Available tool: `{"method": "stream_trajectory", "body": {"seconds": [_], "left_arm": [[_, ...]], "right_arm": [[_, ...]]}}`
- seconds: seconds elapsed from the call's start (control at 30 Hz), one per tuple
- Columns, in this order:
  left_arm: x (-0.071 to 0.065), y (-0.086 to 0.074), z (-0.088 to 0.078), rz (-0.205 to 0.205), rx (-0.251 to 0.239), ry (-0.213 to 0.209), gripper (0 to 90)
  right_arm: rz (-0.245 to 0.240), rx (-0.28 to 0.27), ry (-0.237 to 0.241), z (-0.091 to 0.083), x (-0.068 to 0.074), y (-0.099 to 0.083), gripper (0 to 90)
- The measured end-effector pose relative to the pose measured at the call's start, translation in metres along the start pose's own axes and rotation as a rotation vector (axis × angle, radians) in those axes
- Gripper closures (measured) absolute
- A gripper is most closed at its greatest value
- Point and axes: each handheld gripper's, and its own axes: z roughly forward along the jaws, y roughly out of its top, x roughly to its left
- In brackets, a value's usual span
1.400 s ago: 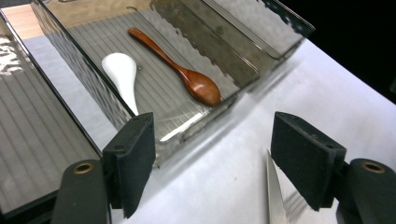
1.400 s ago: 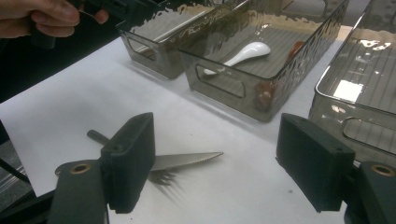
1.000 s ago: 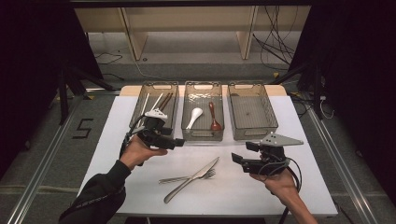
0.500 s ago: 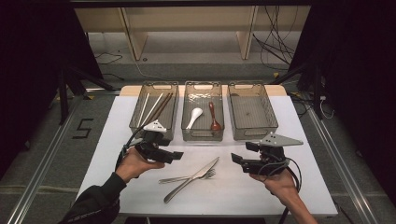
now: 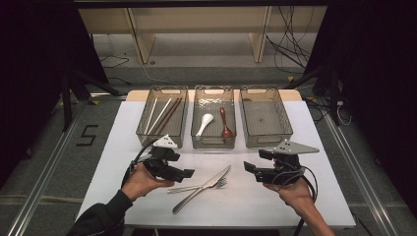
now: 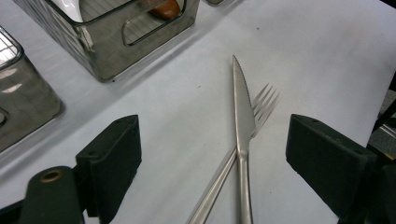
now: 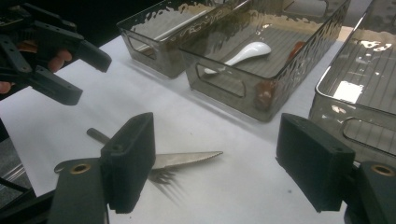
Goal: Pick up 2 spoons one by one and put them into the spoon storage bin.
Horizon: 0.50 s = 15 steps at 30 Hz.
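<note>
The left claw (image 5: 186, 173) is dropping back from the smoky clear plastic bin of chopsticks (image 5: 163, 117) toward the crossed steel knife (image 6: 243, 140) and steel fork (image 6: 261, 109) on the white table (image 5: 255, 201), its jaws just opening wide and carrying nothing. That is looking like a pickup setting up, while the right claw (image 5: 248, 167) is hovering beside the cutlery, spread open and empty.

Bright overhead light on the white table (image 5: 295, 196); dark surroundings; glare on the bins (image 7: 355, 88); near jaws soft-focused.
</note>
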Motion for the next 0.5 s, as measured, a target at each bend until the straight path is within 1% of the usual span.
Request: {"method": "stream_trajectory", "body": {"seconds": [0.03,0.1,0.13,0.17,0.2,0.23,0.43,0.5], "left_arm": [[-0.0011,-0.001,-0.0006,0.005,0.0,-0.002,17.8],[-0.0028,-0.0021,-0.0007,0.007,0.01,-0.002,17.6],[-0.0042,-0.003,-0.0003,0.003,0.007,0.001,17.3],[-0.005,-0.0037,-0.0006,0.005,0.015,-0.002,17.0],[-0.0062,-0.0043,-0.0005,-0.003,0.011,-0.006,17.0],[-0.0063,-0.0047,-0.0011,0.009,0.014,-0.005,16.9],[-0.0083,-0.0075,-0.0035,-0.004,0.018,0.0,16.7],[-0.0091,-0.0089,-0.0035,0.002,0.021,0.012,16.6]], "right_arm": [[0.006,-0.002,0.001,0.0003,-0.0005,-0.0001,29.1],[0.001,0.002,0.001,0.0008,-0.0002,-0.0002,29.1],[0.002,0.002,0.002,0.0006,0.0004,-0.0004,29.1],[-0.002,0.001,0.002,0.0006,0.0009,-0.0003,29.1],[-0.002,0.0,0.003,0.0003,0.0013,-0.0001,29.1],[-0.001,-0.004,0.006,0.0003,0.0012,0.0003,29.1],[0.0,-0.005,0.007,0.0002,0.0013,0.0006,29.1],[0.003,-0.001,0.005,0.0008,0.0004,0.0005,29.1]]}}
